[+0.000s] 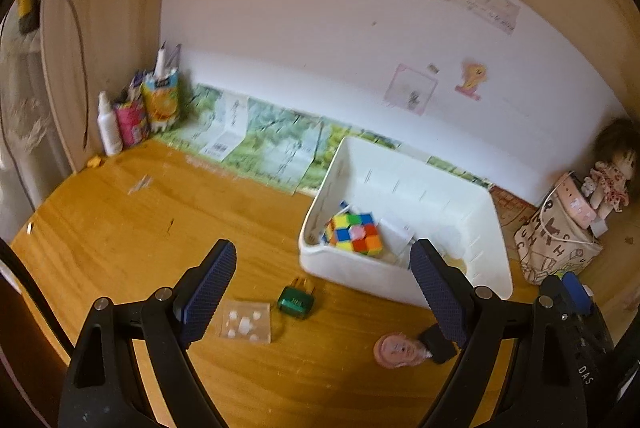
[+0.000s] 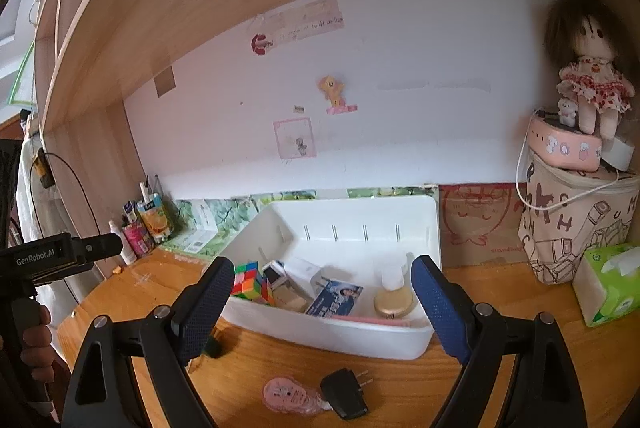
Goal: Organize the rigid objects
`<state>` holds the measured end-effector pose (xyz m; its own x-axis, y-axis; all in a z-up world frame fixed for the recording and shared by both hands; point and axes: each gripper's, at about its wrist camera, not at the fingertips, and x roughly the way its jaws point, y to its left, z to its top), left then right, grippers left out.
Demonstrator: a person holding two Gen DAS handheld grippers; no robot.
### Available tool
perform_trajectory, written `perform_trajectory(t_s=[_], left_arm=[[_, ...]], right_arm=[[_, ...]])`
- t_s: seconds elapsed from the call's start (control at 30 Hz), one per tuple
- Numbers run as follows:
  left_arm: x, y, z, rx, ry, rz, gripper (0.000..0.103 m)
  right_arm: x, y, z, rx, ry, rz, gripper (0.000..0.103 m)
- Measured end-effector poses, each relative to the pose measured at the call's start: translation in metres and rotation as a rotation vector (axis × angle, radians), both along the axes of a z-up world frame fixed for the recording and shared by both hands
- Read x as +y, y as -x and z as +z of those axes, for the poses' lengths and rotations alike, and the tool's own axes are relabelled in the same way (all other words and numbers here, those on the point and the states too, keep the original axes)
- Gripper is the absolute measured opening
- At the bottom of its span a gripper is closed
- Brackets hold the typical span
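Observation:
A white bin (image 1: 472,200) (image 2: 400,340) stands on the wooden desk, holding a colourful puzzle cube (image 1: 354,232) (image 2: 250,282), small boxes, a blue card (image 2: 334,302) and a gold-lidded jar (image 2: 394,302). On the desk in front lie a green plug (image 1: 297,301), a clear plastic packet (image 1: 245,322), a pink correction tape (image 1: 396,348) (image 2: 290,394) and a black plug adapter (image 1: 438,344) (image 2: 345,393). My left gripper (image 1: 322,288) is open and empty above these. My right gripper (image 2: 322,302) is open and empty in front of the bin.
Cartons and a white bottle (image 1: 109,124) stand in the far left corner. A printed fabric bag (image 2: 576,220) with a pink case and a doll (image 2: 592,80) stands at the right, beside a green tissue pack (image 2: 608,284). A shelf hangs overhead.

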<state>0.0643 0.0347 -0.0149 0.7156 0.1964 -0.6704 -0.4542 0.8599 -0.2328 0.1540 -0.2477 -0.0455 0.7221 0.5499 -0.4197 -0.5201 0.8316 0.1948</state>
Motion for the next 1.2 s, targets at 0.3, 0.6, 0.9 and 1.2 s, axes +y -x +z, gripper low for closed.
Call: perform_trajectory(t_s=[0.3, 0.6, 0.9, 1.2], left_arm=[[-0.002, 0.012, -0.038, 0.127, 0.065, 0.047, 0.091], [0.012, 0.01, -0.082, 0.281, 0.201, 0.098, 0.091], [0.024, -0.004, -0.123, 0.418, 0.357, 0.145, 0.091], [0.045, -0.015, -0.148, 0.486, 0.377, 0.236, 0.091]], right_arm=[[-0.005, 0.005, -0.016, 0.034, 0.053, 0.007, 0.09], [-0.013, 0.004, -0.041, 0.106, 0.114, 0.017, 0.09], [-0.016, -0.011, -0.078, 0.224, 0.232, 0.048, 0.09], [-0.009, -0.027, -0.108, 0.325, 0.292, 0.094, 0.09]])
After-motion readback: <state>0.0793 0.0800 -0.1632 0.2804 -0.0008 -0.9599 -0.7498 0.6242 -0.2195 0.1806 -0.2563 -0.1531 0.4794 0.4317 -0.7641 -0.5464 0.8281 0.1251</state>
